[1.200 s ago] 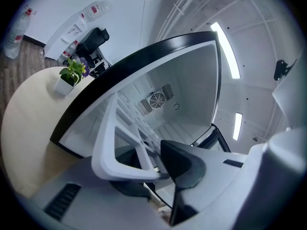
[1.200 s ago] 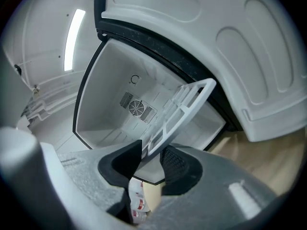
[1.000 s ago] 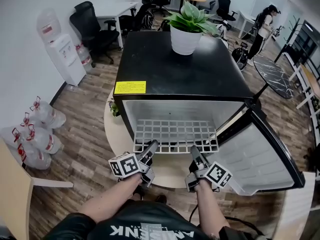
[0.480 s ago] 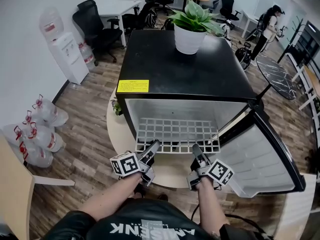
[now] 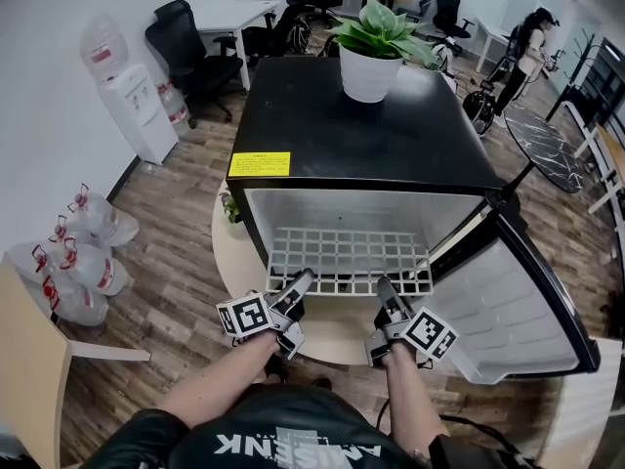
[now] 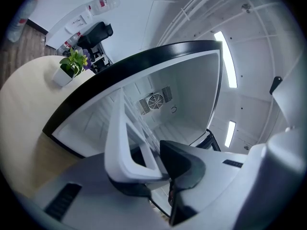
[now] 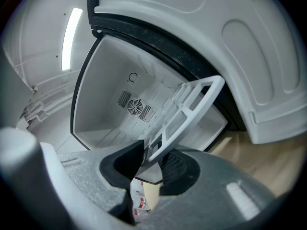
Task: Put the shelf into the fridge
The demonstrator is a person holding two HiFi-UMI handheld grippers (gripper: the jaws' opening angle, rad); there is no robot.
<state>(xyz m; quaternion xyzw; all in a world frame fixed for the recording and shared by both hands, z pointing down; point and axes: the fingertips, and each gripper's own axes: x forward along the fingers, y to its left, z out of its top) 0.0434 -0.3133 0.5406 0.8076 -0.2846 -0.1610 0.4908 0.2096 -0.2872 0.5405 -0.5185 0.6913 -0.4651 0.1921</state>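
Left hand-held gripper (image 5: 301, 281) and right hand-held gripper (image 5: 384, 287) clamp the shelf (image 5: 344, 258) (jaws just closing tighter), half inside the fridge (image 5: 371, 135), mid-frame.

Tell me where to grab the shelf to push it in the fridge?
Grab the shelf by its front rail, near both corners, coming level from the open front of the fridge. It's a flat grid lying level, partly inside, so only that rail sticks out.

Around me: wood-plank floor (image 5: 166, 262); white wall (image 5: 39, 86) at my left with water dispenser (image 5: 132, 106); black office chair (image 5: 186, 47), white desk (image 5: 229, 13) beyond; ceiling light strips (image 6: 225, 59) overhead.
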